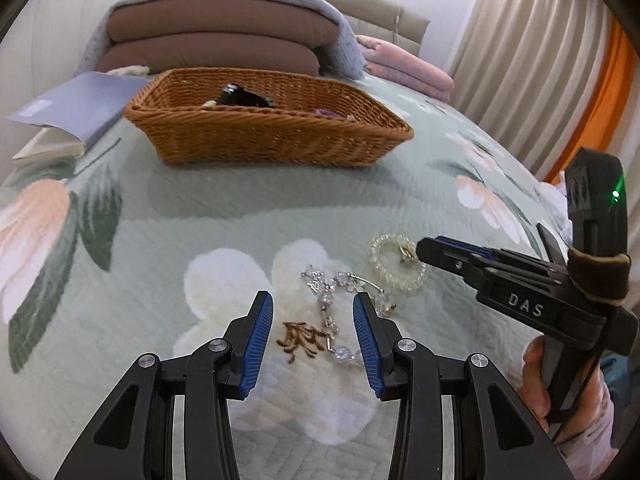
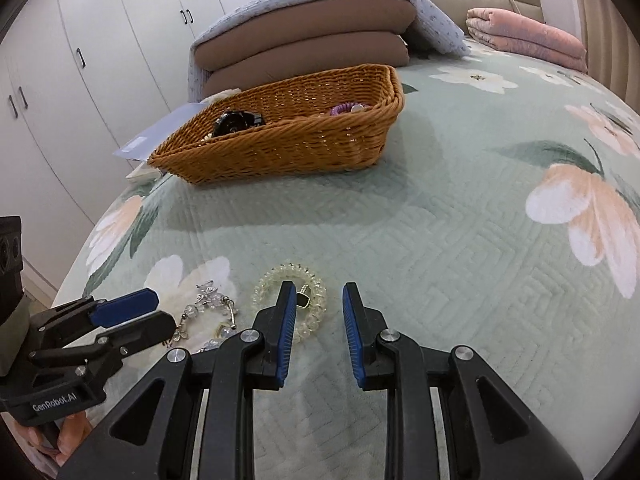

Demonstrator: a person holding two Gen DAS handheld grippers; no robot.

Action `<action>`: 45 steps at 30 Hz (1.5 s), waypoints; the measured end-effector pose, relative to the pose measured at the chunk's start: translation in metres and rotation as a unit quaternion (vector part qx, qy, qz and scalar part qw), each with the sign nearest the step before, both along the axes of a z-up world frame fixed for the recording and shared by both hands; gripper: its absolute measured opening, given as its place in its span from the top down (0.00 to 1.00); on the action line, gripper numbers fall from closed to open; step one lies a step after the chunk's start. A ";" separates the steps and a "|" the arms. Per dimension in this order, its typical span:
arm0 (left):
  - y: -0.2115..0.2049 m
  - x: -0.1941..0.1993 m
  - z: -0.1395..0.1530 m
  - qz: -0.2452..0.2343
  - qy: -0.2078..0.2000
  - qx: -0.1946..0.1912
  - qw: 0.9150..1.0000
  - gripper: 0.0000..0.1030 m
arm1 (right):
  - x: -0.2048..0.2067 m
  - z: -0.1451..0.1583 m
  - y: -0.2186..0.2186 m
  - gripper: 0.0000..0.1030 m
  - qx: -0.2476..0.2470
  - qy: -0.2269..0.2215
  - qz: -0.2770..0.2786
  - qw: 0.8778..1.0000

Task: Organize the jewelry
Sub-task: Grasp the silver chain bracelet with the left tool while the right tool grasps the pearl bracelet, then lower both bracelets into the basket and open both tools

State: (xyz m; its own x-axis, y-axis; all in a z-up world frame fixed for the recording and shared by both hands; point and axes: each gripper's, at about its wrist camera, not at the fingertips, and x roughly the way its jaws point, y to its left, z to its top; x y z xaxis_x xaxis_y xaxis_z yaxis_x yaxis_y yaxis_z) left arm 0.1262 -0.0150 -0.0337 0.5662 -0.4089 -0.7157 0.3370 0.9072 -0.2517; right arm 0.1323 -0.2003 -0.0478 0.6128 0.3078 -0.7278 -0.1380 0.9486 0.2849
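ribbed blue tongs [image 1: 313, 322] parted | beaded crystal bracelet [image 1: 334, 308] | woven wicker basket [image 1: 264, 136]

Soft, even daylight fills both views; the basket [image 1: 264, 136] casts a faint shadow on the bedspread [image 2: 460, 248]; fisheye curvature bends the edges, corners vignette black; focus is mostly sharp.

One wicker basket [image 1: 264, 136], one crystal bracelet [image 1: 332, 304], one clear coil hair tie [image 2: 294, 296], two grippers.
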 end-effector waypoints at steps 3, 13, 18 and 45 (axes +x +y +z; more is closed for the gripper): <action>-0.005 0.004 -0.004 -0.003 0.009 0.012 1.000 0.59 | 0.004 -0.003 0.001 0.76 -0.004 0.007 -0.001 1.000; -0.030 0.008 -0.009 0.002 -0.003 0.083 0.997 0.73 | 0.006 -0.003 0.019 0.88 -0.060 0.008 0.006 0.998; -0.043 0.004 -0.010 -0.007 -0.019 0.125 0.992 0.82 | -0.003 0.002 0.029 0.89 -0.084 -0.014 0.016 0.996; 0.029 -0.009 0.037 -0.055 -0.055 -0.127 0.989 0.92 | -0.019 0.035 -0.003 0.89 0.023 -0.079 0.004 0.997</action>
State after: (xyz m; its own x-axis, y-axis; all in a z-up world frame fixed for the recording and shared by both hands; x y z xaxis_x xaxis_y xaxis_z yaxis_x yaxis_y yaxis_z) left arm 0.1170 0.0142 0.0030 0.5762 -0.6313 -0.5191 0.4687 0.7755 -0.4230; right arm 0.1133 -0.2028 -0.0128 0.7161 0.3437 -0.6076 -0.1913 0.9337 0.3027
